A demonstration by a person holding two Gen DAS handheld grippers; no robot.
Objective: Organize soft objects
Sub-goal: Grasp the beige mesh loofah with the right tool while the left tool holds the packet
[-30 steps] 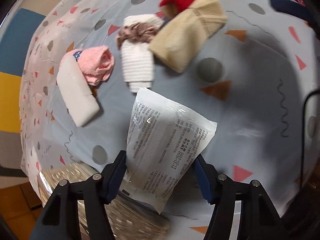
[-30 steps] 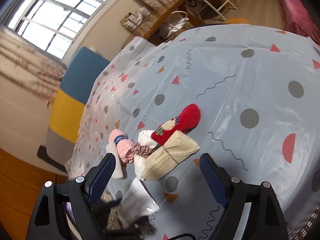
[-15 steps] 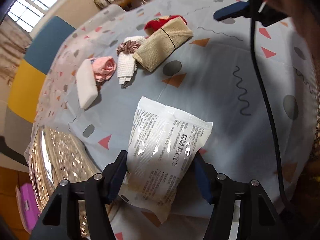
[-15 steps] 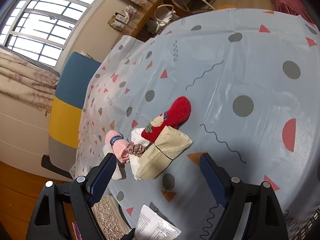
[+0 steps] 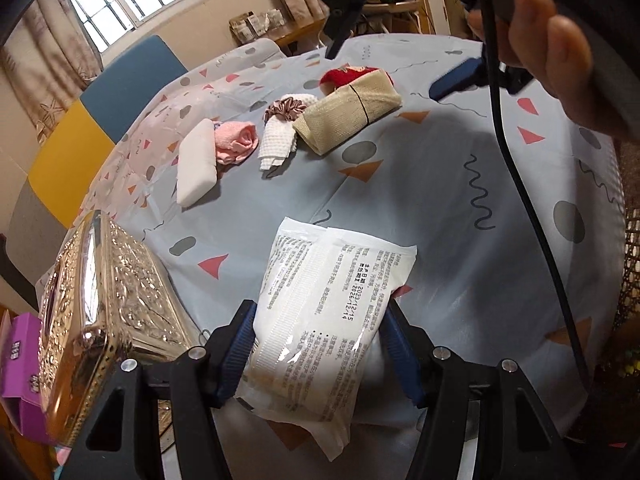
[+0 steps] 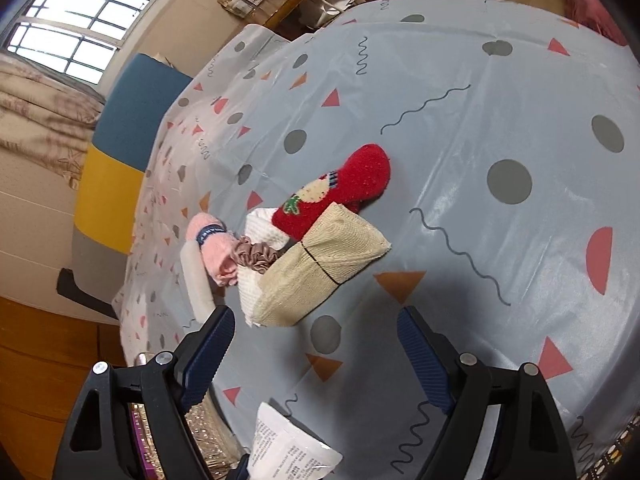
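Your left gripper [image 5: 318,344] jaws pinch the white pack [image 5: 328,312] mid-body above the surface [image 5: 440,208]: light, squashy, slick film, so hold its middle. Right gripper [image 6: 316,344] jaws gape wide, empty, near the beige cloth [image 6: 324,268].

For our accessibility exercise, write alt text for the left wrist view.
The left gripper clamps a white printed plastic packet above a patterned tablecloth. Beyond lie a beige knit roll, white waffle cloth, pink towel and white sponge; an ornate gold box sits left.
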